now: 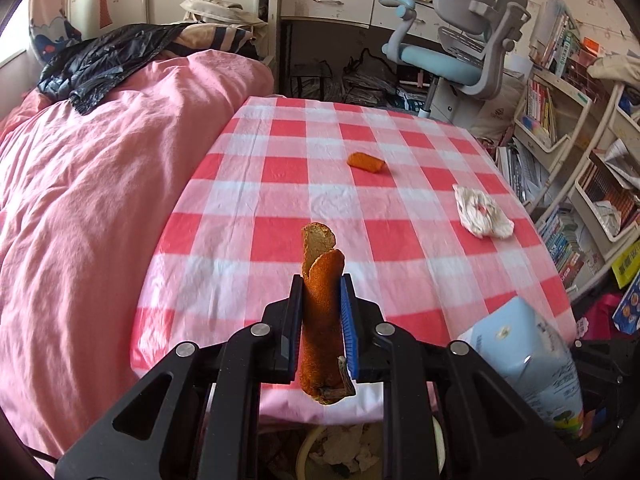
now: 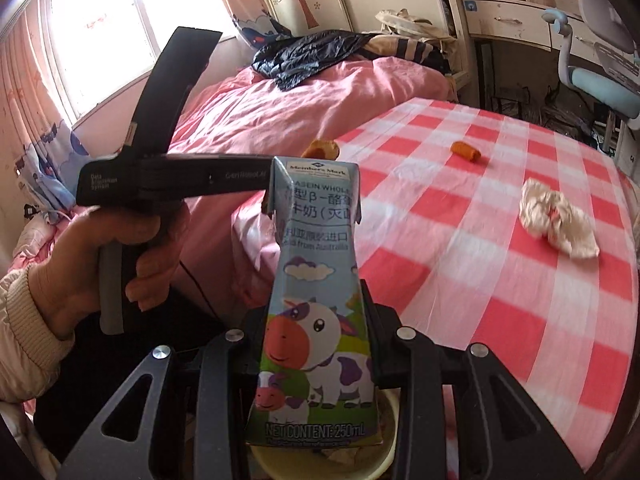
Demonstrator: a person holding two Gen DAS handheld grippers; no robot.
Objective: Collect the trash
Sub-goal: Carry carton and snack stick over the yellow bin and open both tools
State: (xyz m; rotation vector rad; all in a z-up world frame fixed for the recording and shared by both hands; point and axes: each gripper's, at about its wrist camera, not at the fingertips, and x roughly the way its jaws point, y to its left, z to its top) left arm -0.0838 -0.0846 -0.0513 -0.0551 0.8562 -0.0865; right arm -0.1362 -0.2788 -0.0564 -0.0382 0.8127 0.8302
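Two grippers loaded: left gripper (image 1: 320,312) clamps orange peel (image 1: 320,320), right gripper (image 2: 316,344) grips milk carton (image 2: 316,320); release squarely over bin (image 2: 276,466) below.

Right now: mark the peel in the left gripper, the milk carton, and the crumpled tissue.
orange peel (image 1: 320,320), left wrist view, mid-strip between the pads
milk carton (image 2: 316,320), right wrist view, cow print on its front
crumpled tissue (image 1: 482,216), left wrist view, centre of the wad

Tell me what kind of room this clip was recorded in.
Most likely a child's bedroom used for study: a bed under a pink quilt, a desk chair pushed to a white desk, and crowded bookshelves beside the checked table.
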